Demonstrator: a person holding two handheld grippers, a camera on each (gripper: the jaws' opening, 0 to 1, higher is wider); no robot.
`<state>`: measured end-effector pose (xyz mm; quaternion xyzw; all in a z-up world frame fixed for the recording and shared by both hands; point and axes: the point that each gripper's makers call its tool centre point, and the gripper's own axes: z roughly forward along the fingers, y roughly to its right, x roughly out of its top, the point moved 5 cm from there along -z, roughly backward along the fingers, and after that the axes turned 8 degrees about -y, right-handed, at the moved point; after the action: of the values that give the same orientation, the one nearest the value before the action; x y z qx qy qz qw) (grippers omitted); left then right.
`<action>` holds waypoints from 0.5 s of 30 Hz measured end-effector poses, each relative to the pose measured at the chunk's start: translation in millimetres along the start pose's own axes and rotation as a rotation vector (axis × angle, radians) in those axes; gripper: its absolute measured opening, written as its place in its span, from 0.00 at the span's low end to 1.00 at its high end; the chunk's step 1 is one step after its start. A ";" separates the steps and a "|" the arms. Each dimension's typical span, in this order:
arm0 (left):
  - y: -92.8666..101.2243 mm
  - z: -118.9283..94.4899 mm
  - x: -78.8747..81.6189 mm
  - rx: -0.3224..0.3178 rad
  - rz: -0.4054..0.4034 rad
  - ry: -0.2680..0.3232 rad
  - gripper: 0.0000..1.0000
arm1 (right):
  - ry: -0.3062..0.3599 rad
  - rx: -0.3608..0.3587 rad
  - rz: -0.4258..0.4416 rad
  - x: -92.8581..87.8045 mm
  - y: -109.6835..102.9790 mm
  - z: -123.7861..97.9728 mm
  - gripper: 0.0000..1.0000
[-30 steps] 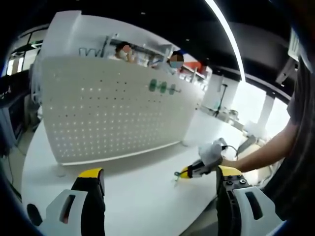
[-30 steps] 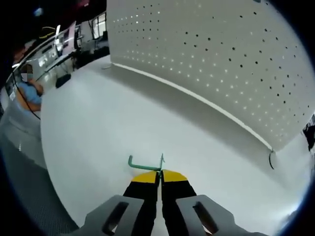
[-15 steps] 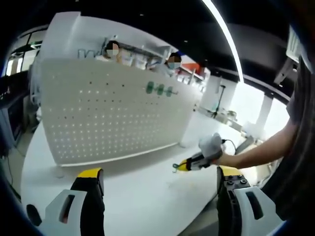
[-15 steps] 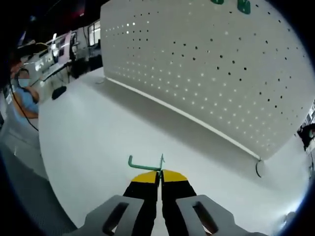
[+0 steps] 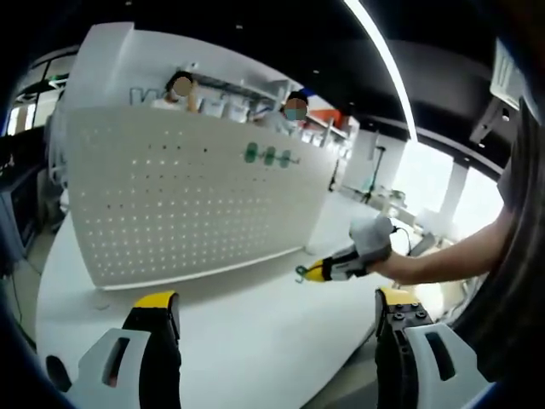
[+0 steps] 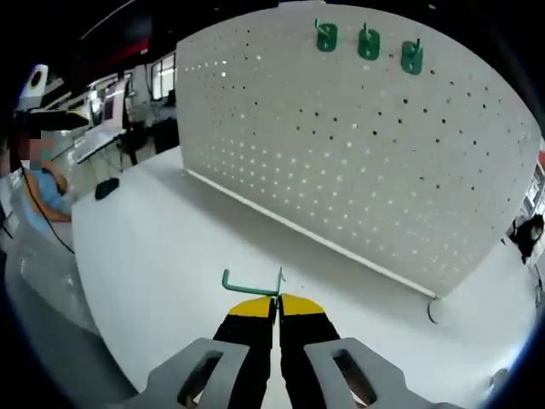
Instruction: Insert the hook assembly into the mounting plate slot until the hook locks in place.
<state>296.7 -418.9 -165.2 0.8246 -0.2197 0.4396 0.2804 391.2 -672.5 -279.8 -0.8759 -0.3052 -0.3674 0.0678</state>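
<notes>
A thin green hook (image 6: 249,284) sticks out to the left from the tips of my right gripper (image 6: 278,303), which is shut on it. In the left gripper view the same right gripper (image 5: 317,273) hangs above the white table with the hook (image 5: 301,273) at its tip, held by a gloved hand (image 5: 372,243). The white pegboard (image 6: 358,153) stands upright beyond it, a fair way from the hook. Three green hooks (image 6: 366,40) hang near its top edge, also seen as green hooks (image 5: 269,156). My left gripper (image 5: 277,311) is open over the table, with nothing between its jaws.
The white table (image 6: 162,247) runs under the pegboard (image 5: 187,200), with bare surface in front. A person sits at the left edge (image 6: 47,183), beyond the table. People stand behind the board (image 5: 294,106). A small cable loop (image 6: 434,311) lies by the board's right foot.
My right gripper has lifted the hook off the table and risen; the pegboard's top edge with its three green hooks has come into its view. The left gripper has stayed put.
</notes>
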 end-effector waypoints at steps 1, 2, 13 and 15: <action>0.7 -0.2 -0.4 -0.001 0.000 -0.001 0.97 | 0.003 0.000 -0.002 0.9 -0.5 -1.7 0.00; 1.4 -0.5 -1.5 -0.003 0.000 -0.005 0.97 | 0.008 -0.002 -0.003 1.9 -1.3 -3.9 0.00; 10.0 0.4 -7.1 -0.031 0.010 -0.020 0.97 | 0.037 -0.005 0.011 1.7 -9.3 -19.6 0.00; 11.6 0.3 -7.8 -0.037 0.014 -0.022 0.97 | 0.041 -0.004 0.019 1.4 -11.6 -22.1 0.00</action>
<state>285.8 -426.8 -168.8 0.8225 -0.2367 0.4282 0.2900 371.8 -670.1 -264.2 -0.8711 -0.2947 -0.3854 0.0756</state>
